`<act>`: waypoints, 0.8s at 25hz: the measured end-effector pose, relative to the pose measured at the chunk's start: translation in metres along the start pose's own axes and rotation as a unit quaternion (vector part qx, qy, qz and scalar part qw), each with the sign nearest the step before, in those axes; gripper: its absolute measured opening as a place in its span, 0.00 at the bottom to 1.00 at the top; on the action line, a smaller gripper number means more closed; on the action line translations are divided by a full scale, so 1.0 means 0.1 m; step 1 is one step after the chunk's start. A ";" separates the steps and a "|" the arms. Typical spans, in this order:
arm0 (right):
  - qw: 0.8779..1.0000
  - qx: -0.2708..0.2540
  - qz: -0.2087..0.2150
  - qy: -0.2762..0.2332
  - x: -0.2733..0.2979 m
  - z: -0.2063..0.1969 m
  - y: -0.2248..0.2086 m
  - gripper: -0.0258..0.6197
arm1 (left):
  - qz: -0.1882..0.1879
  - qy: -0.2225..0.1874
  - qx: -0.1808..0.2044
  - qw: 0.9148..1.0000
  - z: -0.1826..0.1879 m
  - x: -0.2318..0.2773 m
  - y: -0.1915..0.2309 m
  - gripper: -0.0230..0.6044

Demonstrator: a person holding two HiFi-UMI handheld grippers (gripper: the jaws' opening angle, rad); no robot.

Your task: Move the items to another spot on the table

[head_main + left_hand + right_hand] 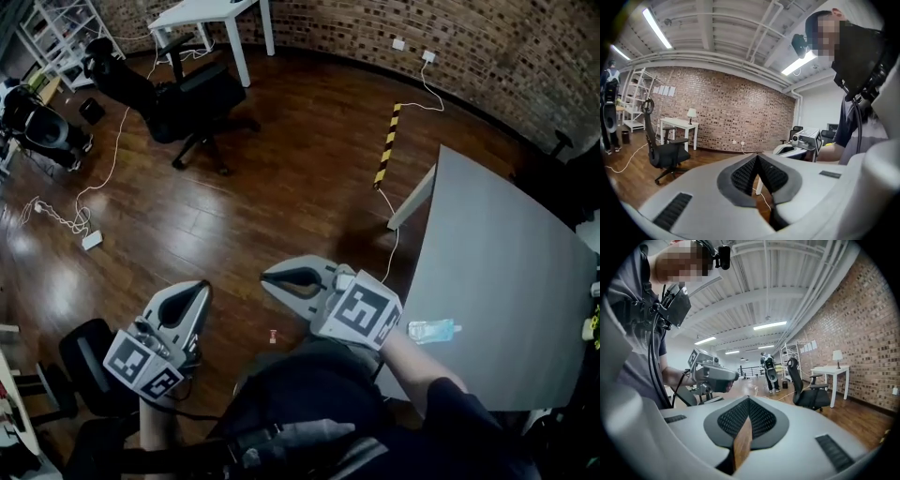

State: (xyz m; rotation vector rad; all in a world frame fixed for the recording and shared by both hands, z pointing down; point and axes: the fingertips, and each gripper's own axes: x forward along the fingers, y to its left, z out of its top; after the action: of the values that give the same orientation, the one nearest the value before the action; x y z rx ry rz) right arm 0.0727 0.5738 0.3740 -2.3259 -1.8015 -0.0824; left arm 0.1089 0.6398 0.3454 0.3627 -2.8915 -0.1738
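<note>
Toward the lower right of the head view, on the grey table (497, 272), lies the 1 item you can make out clearly. It is a small clear bottle (433, 330), on its side close to the table's left edge. Judge it light, with smooth plastic walls that may slip and may give under a hard squeeze. Lying on its side it could roll, so take it across the middle of the body, not at the cap end. It is the only container in sight. It looks faintly blue, but how full it is you cannot tell. A yellowish thing (592, 325) at the frame's right edge is too cut off to name. Your 2 tongs are well apart from all this. The left gripper (195, 292) at lower left and the right gripper (281, 277) at lower centre both hang over the wooden floor (234, 216), each with its jaws pressed together and nothing between them.
</note>
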 end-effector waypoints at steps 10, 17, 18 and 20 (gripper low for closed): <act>0.989 0.044 -0.139 -0.020 -0.60 -0.05 -0.65 0.03 | -0.161 0.037 0.029 0.986 0.11 1.25 -0.17 0.05; 0.962 0.064 -0.266 -0.018 -0.79 -0.07 -1.24 0.03 | -0.292 0.046 0.047 0.954 0.19 1.97 -0.08 0.05; 0.958 0.062 -0.278 -0.012 -0.78 -0.07 -1.32 0.03 | -0.311 0.045 0.045 0.948 0.22 2.04 -0.05 0.05; 0.951 0.066 -0.301 0.000 -0.75 -0.06 -1.44 0.03 | -0.346 0.042 0.040 0.936 0.30 2.18 0.01 0.05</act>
State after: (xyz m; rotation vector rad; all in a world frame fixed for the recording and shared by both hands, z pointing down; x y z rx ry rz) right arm -0.0849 0.5360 0.3847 -1.6140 -2.3672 -0.0464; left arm -0.1039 0.5871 0.3612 1.3532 -2.5617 -0.1430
